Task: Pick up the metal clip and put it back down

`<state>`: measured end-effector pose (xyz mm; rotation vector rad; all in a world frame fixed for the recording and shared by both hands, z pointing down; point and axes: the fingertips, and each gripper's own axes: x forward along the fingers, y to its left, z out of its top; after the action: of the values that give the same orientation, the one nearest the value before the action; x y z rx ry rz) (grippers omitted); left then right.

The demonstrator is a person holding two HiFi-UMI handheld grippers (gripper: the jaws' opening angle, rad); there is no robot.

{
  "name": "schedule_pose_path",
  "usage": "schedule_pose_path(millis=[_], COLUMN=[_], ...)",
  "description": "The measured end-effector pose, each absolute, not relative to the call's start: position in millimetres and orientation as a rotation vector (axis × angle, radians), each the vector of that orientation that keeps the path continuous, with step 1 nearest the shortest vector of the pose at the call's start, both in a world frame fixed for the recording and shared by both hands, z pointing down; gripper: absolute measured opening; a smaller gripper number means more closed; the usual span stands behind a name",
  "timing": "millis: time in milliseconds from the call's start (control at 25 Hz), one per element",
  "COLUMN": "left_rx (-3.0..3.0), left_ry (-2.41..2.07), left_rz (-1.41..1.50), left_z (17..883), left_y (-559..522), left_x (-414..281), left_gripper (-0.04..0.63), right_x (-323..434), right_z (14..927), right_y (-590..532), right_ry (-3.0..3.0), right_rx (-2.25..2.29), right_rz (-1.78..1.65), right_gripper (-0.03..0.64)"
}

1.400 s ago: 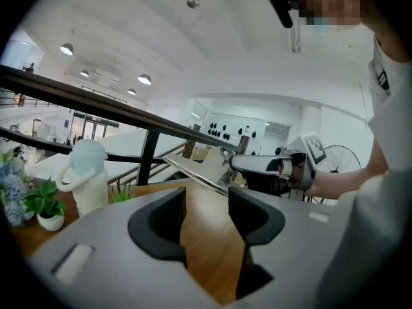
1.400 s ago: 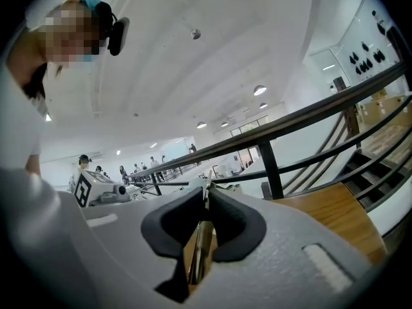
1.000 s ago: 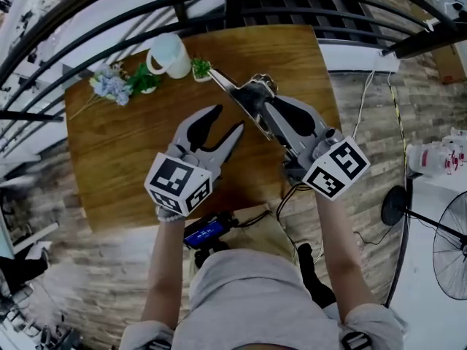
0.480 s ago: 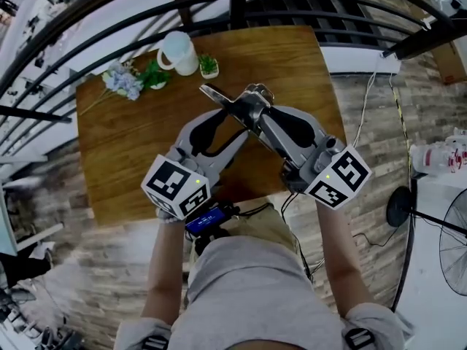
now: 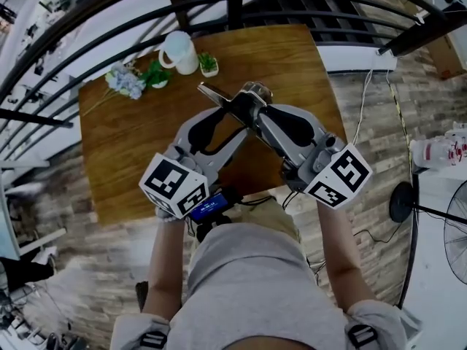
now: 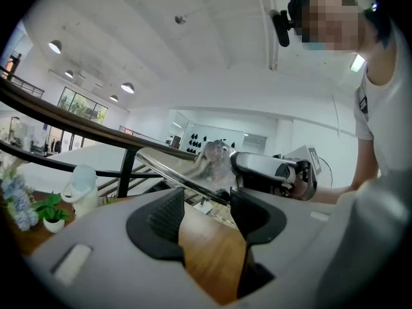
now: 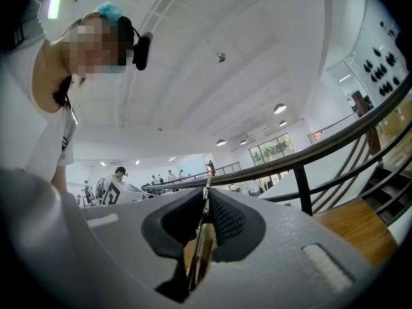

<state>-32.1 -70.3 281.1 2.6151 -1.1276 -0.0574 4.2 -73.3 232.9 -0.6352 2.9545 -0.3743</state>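
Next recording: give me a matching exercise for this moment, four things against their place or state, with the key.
Things:
1. metal clip
2. left gripper
3. white mug
4. blue flowers

Places or states:
A. stands on the table beside the small potted plant
B. jaws apart, gripping nothing
C. lies on the table, left of the mug
D. clamped in the right gripper, off the table

Pairs: 1-D, 2-B, 3-A, 4-C
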Motion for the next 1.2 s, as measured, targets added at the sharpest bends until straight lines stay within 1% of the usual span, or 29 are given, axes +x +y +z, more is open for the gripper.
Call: schedule_pose_path(millis=[360, 1200], left_rx=[2.627, 2.608], left_ry=[-1.156, -1.119], left_rz=[-0.065, -0.048], left_z=[269, 284], left_y=[-60, -67], left_x=[-34, -31], left_gripper=[0.227, 0.225], right_x=[5, 7], right_z=[224, 239], right_y=[-61, -66], right_ry=[2.936, 2.963], right_rx=[-0.64, -0.684], right_rz=[-0.338, -0.378], right_gripper=[0.028, 0.028])
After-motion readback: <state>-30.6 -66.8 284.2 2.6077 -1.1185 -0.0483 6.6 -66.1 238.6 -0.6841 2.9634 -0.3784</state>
